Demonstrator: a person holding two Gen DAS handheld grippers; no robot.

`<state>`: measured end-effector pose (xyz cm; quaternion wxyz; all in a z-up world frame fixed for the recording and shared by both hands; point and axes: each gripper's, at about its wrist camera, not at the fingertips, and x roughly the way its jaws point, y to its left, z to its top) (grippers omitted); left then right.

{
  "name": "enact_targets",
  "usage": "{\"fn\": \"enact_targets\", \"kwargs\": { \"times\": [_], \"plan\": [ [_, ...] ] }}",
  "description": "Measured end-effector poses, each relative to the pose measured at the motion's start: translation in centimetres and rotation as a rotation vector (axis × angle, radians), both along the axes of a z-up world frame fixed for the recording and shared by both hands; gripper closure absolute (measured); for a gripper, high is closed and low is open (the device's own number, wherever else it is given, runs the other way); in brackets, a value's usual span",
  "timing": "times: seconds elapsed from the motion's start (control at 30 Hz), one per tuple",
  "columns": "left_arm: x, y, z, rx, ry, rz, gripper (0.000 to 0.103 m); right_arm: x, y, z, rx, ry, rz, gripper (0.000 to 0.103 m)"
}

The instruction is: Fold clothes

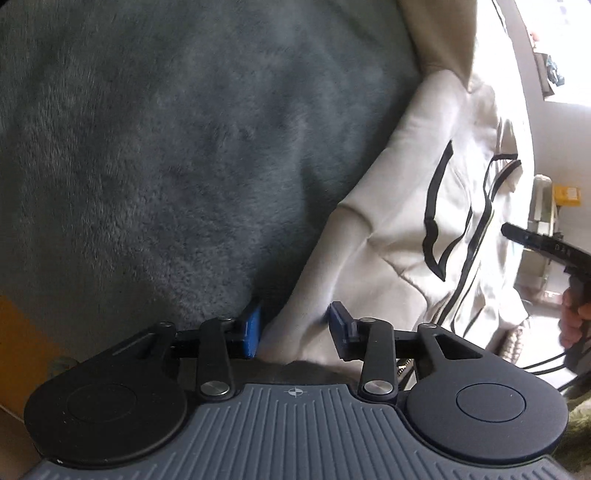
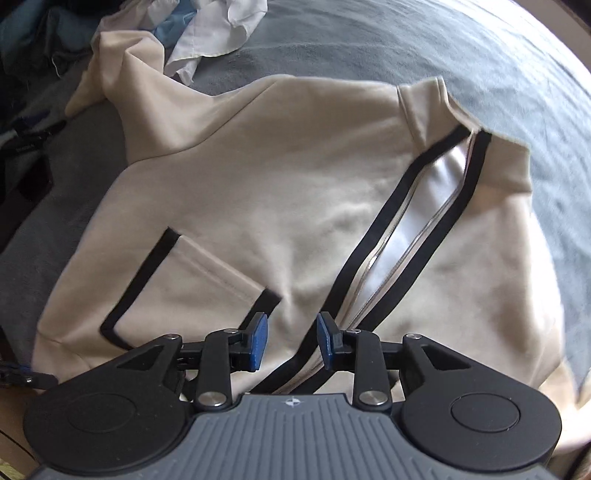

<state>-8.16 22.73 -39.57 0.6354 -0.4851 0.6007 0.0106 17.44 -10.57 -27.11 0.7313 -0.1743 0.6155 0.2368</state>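
A cream zip jacket (image 2: 277, 177) with black trim lies front up on a grey fleece blanket (image 2: 369, 37). Its zipper (image 2: 406, 229) is partly undone and a black-edged pocket (image 2: 184, 273) shows at the left. My right gripper (image 2: 291, 341) hovers open just above the hem beside the zipper, gripping nothing. In the left wrist view the jacket (image 1: 388, 240) lies at the right on the blanket (image 1: 147, 147). My left gripper (image 1: 295, 330) is open at the jacket's edge; cream cloth sits between the pads, which do not press on it.
A sleeve (image 2: 122, 62) trails to the upper left towards a pile of white (image 2: 218, 29) and blue clothes (image 2: 173, 26). Dark items crowd the left edge. A person's hand (image 1: 574, 321) holds a black grip at the far right. Grey blanket stretches beyond the jacket.
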Motion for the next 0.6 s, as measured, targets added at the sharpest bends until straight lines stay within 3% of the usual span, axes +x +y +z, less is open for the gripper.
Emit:
{"fn": "enact_targets", "kwargs": {
  "times": [0.03, 0.1, 0.27, 0.33, 0.47, 0.5, 0.6],
  "plan": [
    [0.0, 0.2, 0.0, 0.002, 0.012, 0.004, 0.072, -0.8, -0.2, -0.2, 0.016, 0.007, 0.003, 0.072],
    [0.0, 0.4, 0.1, 0.012, 0.031, 0.005, 0.092, -2.6, -0.5, -0.5, 0.063, 0.016, 0.025, 0.072],
    [0.9, -0.5, 1.7, 0.090, 0.039, -0.056, 0.097, -7.4, -1.2, -1.7, 0.210, 0.079, 0.122, 0.072],
    [1.6, -1.6, 2.0, 0.153, 0.030, -0.130, 0.095, -9.6, -1.2, -2.6, 0.210, 0.083, 0.185, 0.072],
    [2.1, -3.5, 2.9, 0.254, 0.004, -0.232, 0.082, -13.2, -1.3, -5.9, 0.061, 0.020, 0.323, 0.072],
    [1.9, -3.6, 3.5, 0.266, 0.016, -0.224, 0.074, -13.6, -1.5, -5.5, 0.073, -0.001, 0.329, 0.072],
    [1.5, -3.7, 6.0, 0.373, 0.018, -0.241, 0.068, -13.8, -1.9, -3.6, 0.130, -0.034, 0.306, 0.072]
  ]
}}
